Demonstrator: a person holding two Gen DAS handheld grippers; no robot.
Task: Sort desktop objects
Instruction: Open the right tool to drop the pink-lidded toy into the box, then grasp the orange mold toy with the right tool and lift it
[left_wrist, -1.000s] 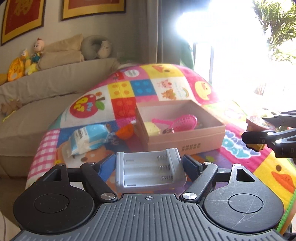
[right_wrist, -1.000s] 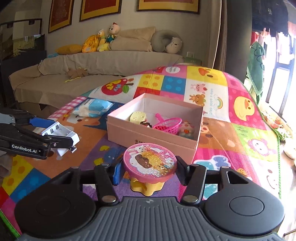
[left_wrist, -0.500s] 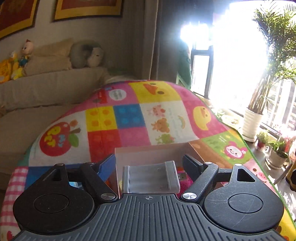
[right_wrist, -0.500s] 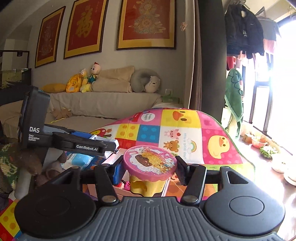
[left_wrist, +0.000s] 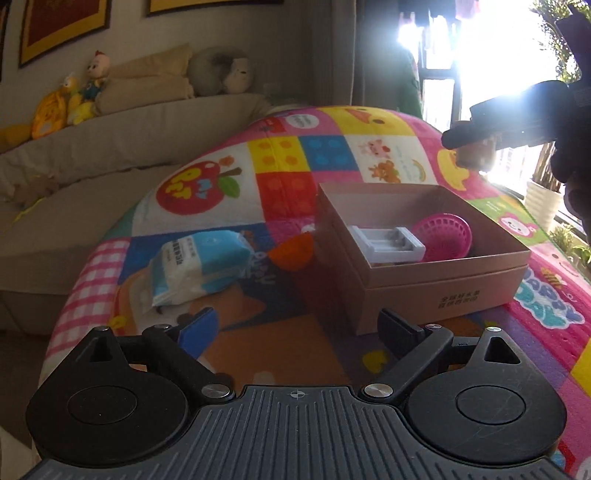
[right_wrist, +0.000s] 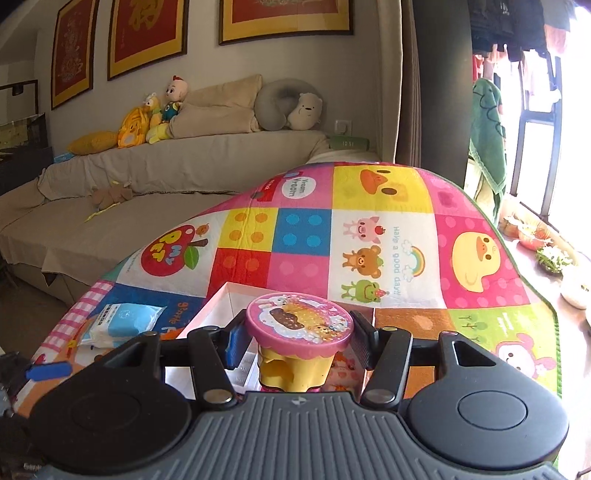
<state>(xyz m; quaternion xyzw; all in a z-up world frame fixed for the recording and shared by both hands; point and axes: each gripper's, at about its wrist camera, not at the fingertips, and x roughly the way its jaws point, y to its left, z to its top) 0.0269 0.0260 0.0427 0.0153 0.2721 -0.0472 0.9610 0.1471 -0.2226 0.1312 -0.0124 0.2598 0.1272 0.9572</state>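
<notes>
Battery holder lay in the box, beside the pink basket. Left tool had just been opening, nothing between its jaws. Right tool clamped the toy cup above the box. Left: tissue pack and orange piece, 9 o'clock of box.

Beige sofa beneath framed pictures; glaring window right.

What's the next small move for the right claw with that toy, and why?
Probably lower the right claw a little toward the open cardboard box, then let go. It grips the pink-topped toy right above the box. The left claw is empty, having just been opening, and the gray battery holder already lies inside beside the pink basket, so this toy looks next.
</notes>
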